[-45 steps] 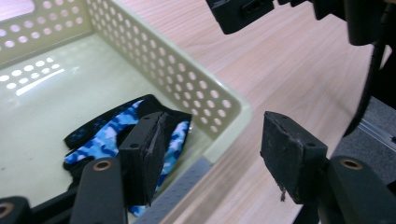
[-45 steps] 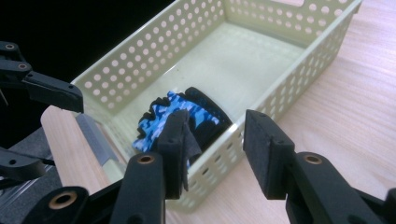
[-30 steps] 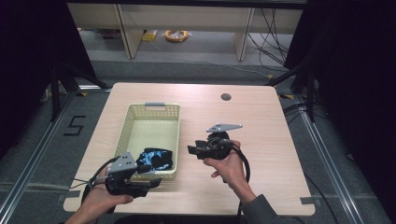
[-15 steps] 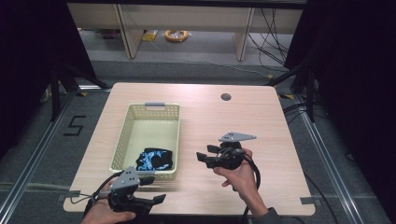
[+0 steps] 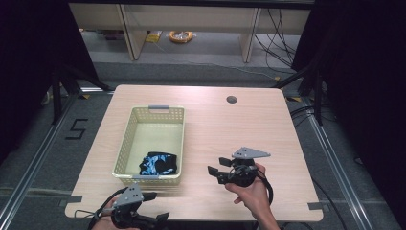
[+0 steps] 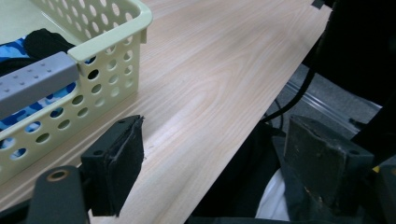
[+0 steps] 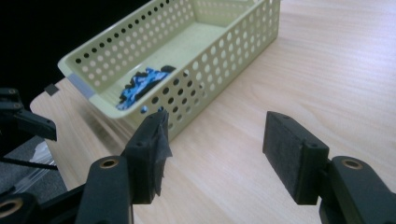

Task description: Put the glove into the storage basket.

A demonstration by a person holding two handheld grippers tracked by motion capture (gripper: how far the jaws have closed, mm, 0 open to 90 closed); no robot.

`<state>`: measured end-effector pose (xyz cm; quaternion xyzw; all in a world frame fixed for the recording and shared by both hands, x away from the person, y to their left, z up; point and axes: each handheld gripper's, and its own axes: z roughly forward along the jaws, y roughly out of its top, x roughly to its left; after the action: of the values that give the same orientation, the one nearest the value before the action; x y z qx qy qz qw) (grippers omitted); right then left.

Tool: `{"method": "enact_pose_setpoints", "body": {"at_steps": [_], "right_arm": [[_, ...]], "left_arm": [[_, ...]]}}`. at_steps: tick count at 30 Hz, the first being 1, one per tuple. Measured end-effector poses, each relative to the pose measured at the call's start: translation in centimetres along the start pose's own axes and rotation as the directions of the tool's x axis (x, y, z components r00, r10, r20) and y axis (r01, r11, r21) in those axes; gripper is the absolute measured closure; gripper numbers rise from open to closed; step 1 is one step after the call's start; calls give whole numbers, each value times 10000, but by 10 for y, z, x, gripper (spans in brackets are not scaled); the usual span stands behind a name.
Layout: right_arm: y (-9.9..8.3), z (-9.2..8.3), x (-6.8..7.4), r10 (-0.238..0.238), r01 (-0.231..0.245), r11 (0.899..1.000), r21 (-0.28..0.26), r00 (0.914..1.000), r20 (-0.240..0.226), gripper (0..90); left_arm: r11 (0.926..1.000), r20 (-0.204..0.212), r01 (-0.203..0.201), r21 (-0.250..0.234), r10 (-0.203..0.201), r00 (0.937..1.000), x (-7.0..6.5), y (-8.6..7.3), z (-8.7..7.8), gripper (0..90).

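Observation:
A pale yellow perforated basket (image 5: 125, 143) stands on the wooden table (image 5: 215, 124), left of centre. A black and blue patterned cloth (image 5: 160, 163) lies in its near end, also seen through the basket wall (image 7: 144, 83) and behind the grey handle (image 6: 28, 84). My left gripper (image 5: 157, 207) is at the table's front edge, just in front of the basket, open with nothing between its jaws (image 6: 212, 163). My right gripper (image 5: 218, 166) hovers right of the basket, held by a hand, open and empty (image 7: 215, 149).
A small dark round hole (image 5: 231, 99) marks the far side of the table. Black cables trail from both grippers. Grey tape tabs sit at the table's front corners (image 5: 316, 206). The floor shows rails, and a shelf unit (image 5: 186, 19) behind.
The left gripper has drawn back from the basket's near end to the table's front edge. The right gripper has moved right and toward the near edge. The cloth stays in the basket.

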<state>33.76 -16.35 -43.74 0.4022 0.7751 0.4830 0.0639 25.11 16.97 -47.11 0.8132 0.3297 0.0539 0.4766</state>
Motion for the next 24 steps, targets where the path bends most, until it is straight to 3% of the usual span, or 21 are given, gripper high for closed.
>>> {"method": "enact_pose_setpoints", "body": {"at_steps": [2,3,4,6,7,8,9,10,11,12,14,15,16,17,19,20,22,23,24], "right_arm": [[-3,0,0,121,-121,9999,0,9999,11,412],[-6,0,-3,-87,87,10000,-31,10000,45,411],[-12,0,-5,-89,89,9999,106,10000,-7,409],[-15,0,-4,119,-120,9998,144,9999,51,409],[-20,-2,-3,488,-490,9984,299,9988,53,406],[-20,-2,-3,488,-490,9984,299,9988,53,406],[-24,-3,-8,107,-109,9996,257,9999,76,402],[-27,-3,-7,305,-307,9992,254,9995,81,401],[-27,-3,-7,305,-307,9992,254,9995,81,401],[-28,-5,-9,207,-209,9993,295,9998,78,400],[-32,-6,-10,233,-236,9994,249,9997,107,398],[-33,-7,-12,32,-37,9998,205,9997,245,397],[-35,-8,-9,479,-483,9984,288,9988,133,396],[-38,-9,-11,156,-161,9993,345,9998,150,389],[-42,-10,-11,24,-35,9993,378,9996,275,381],[-43,-10,-8,358,-371,9977,566,9991,230,381],[-46,-10,-10,85,-96,9987,506,9997,207,378],[-47,-10,-8,388,-397,9975,587,9991,151,376],[-48,-11,-10,73,-84,9983,576,9998,203,374]], "left_arm": [[9998,-50,107,162,-106,9999,-1,-2,1,196],[9996,-125,-247,147,249,9996,1,-3,1,196],[9998,-75,16,189,-15,10000,0,-4,2,197],[9998,-157,-130,117,131,9998,2,-6,3,198],[10000,-188,-85,40,86,9998,2,-7,4,198],[9997,-224,-166,151,169,9996,4,-7,4,198],[9996,-143,125,265,-122,9998,3,-8,4,199],[9984,-354,-434,357,447,9984,7,-9,4,200],[9984,-354,-434,357,447,9984,7,-9,4,200],[9997,-296,-199,119,202,9994,6,-10,6,200],[9995,-337,-258,203,264,9991,7,-12,6,202],[9994,-416,-255,216,264,9988,7,-12,6,202],[9987,-502,-197,468,220,9985,8,-13,6,202],[9993,-406,-279,267,290,9988,8,-14,8,202],[9998,-436,-178,77,182,9989,6,-15,9,202],[9993,-383,-228,304,240,9990,7,-15,8,202],[9991,-475,-282,310,296,9984,7,-15,9,202],[9984,-490,-352,438,373,9981,8,-15,8,202],[9989,-465,-276,385,294,9985,7,-16,9,202]]}}
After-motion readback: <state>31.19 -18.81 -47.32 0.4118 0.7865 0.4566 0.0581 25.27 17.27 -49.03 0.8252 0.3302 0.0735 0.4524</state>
